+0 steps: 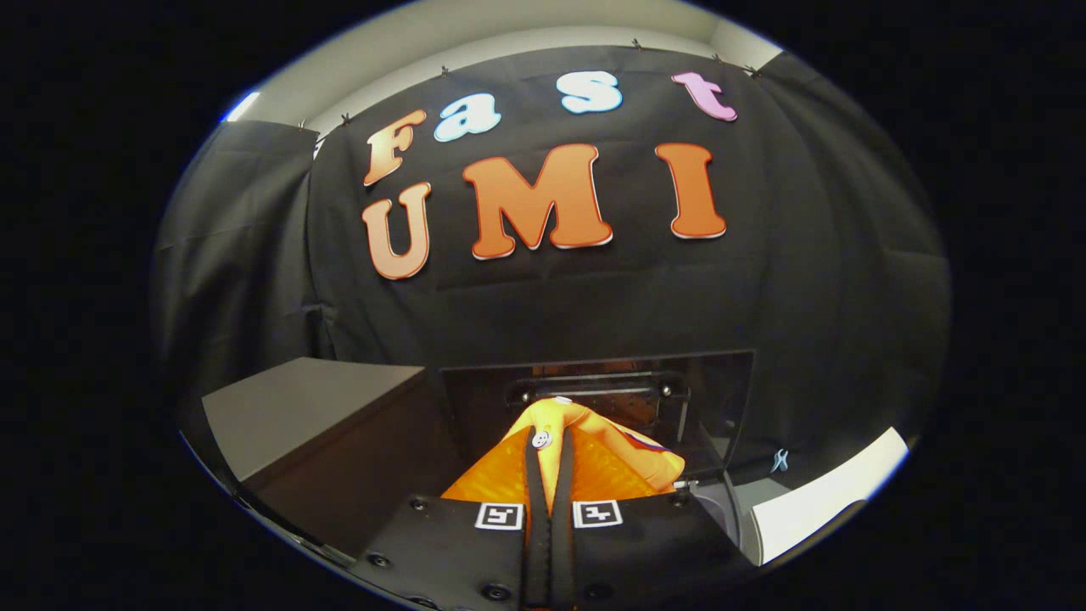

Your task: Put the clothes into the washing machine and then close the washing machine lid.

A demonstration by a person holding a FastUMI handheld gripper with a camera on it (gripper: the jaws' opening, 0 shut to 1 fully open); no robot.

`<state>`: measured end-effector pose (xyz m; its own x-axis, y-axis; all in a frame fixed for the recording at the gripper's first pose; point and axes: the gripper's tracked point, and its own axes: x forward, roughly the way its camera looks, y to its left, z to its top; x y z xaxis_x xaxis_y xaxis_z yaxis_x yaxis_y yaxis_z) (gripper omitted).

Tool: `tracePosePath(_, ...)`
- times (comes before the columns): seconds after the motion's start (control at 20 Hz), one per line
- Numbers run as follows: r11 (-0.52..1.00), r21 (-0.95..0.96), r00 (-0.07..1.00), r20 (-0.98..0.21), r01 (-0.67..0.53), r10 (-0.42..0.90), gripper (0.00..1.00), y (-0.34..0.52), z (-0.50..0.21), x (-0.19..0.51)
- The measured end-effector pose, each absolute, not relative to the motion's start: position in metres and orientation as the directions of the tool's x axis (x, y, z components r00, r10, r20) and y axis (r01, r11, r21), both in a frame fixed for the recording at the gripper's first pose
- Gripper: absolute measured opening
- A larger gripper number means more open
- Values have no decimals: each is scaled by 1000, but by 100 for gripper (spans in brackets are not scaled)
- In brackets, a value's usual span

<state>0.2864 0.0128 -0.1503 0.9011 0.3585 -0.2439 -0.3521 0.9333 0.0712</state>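
the gripper (550,441) sits at the bottom centre of the frame, its two black fingers (534,475) drawn close together with an orange cloth (594,458) pinched between them. the cloth bunches up over the fingertips and spreads to either side of them; a small white button (540,440) shows on it by the left finger. just beyond the cloth, in the lower centre, stands the dark raised lid (713,399), upright, with a handle bar near its top. a grey box (305,407) lies at lower left. a white surface (831,492) shows at lower right.
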Motion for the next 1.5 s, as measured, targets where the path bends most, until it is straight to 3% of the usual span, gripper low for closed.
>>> tracePosePath(0.55,953,82,814,-501,-293,293,8,-9,-317,303)
tracePosePath(0.85,966,125,677,-693,-225,247,8,-17,-399,302)
tracePosePath(1.3,974,83,698,-685,-213,211,9,-17,-388,314)
tracePosePath(1.5,975,41,706,-683,-217,186,69,-19,-380,316)
